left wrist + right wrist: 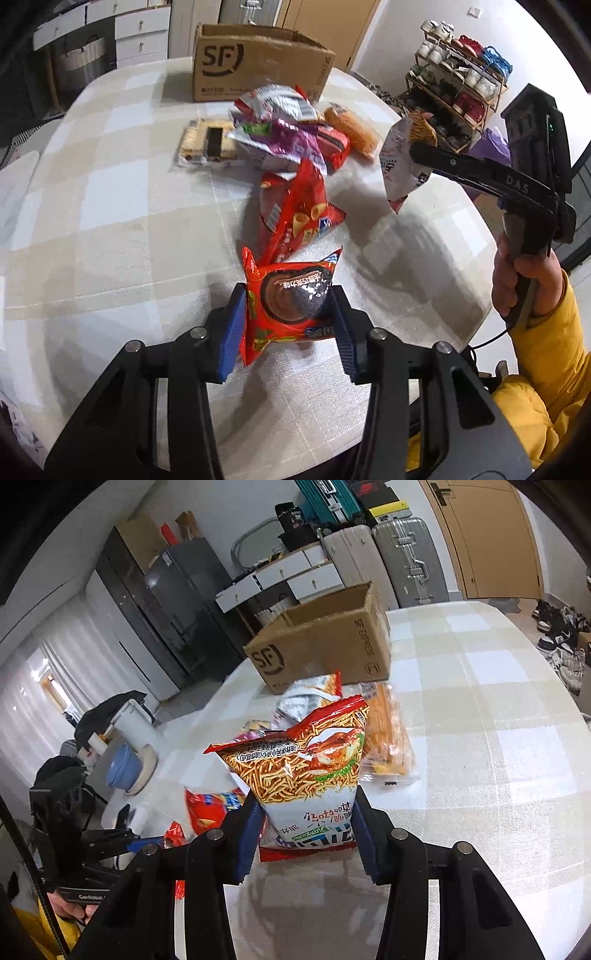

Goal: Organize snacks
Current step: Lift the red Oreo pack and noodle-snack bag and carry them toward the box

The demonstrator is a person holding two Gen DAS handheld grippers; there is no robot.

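My left gripper point(288, 314) is shut on a red chocolate-pie snack packet point(290, 306), held above the checked tablecloth. My right gripper point(306, 823) is shut on a white-and-red noodle-stick snack bag point(306, 764), held upright above the table; the same bag point(400, 158) and gripper show at the right of the left wrist view. A pile of snack packets point(288, 136) lies in the table's middle, with a red cone-snack bag point(299, 218) at its near side. An open SF cardboard box point(258, 62) stands behind the pile and also shows in the right wrist view point(321, 646).
An orange snack pack point(388, 734) lies right of the pile. A biscuit pack point(207, 142) lies at its left. A shoe rack point(458, 81) stands beyond the table's right edge. Suitcases point(402, 557) and drawers stand behind the box.
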